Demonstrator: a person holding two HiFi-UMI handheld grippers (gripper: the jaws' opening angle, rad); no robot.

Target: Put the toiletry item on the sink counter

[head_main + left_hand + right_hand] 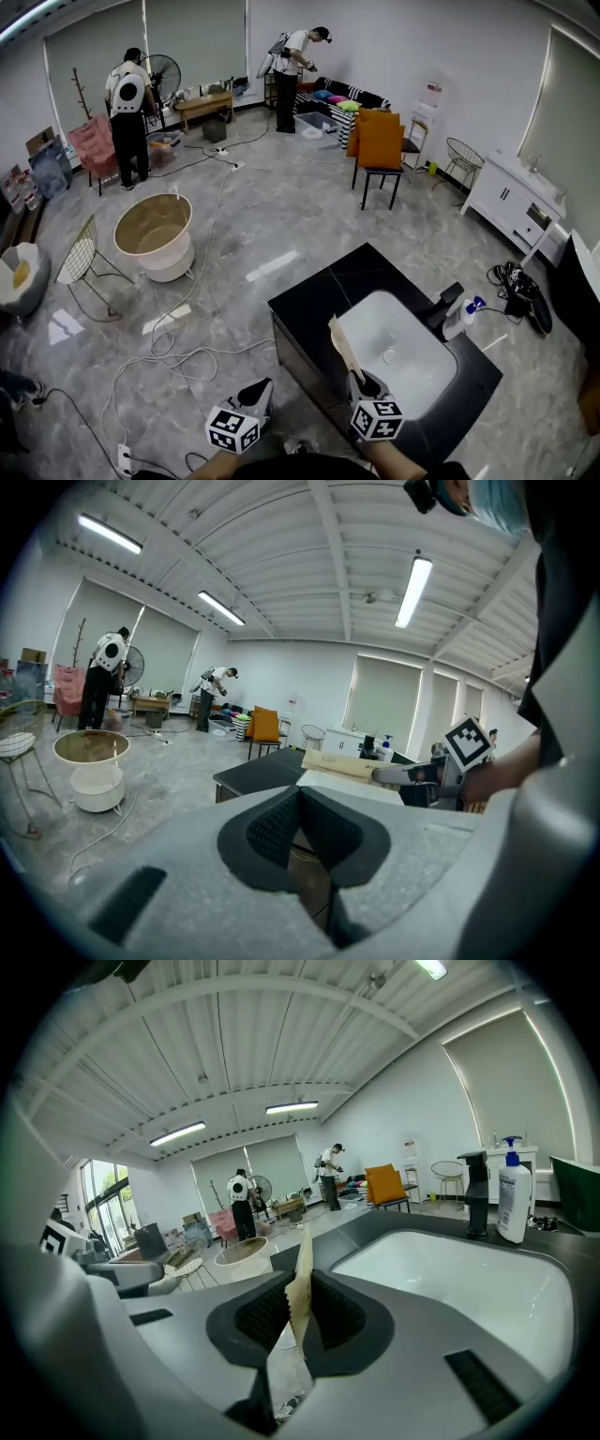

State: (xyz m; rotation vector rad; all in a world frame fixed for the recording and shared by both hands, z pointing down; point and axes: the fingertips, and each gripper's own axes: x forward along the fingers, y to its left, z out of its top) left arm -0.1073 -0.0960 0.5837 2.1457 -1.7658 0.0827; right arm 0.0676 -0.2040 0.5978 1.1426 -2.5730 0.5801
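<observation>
Two sets inspected. We find the right tongs [298, 1314] clamped on the lower edge of a flat kraft-paper sachet [303, 1265]. It stands upright at lower centre of the head view, over the near rim of the white basin [398, 354] in the black sink table [314, 295]. The left tongs [298, 799] are closed on nothing. We judge the sachet light, thin and easily creased, so it is best gripped at its serrated sealed edge, pads flat.
</observation>
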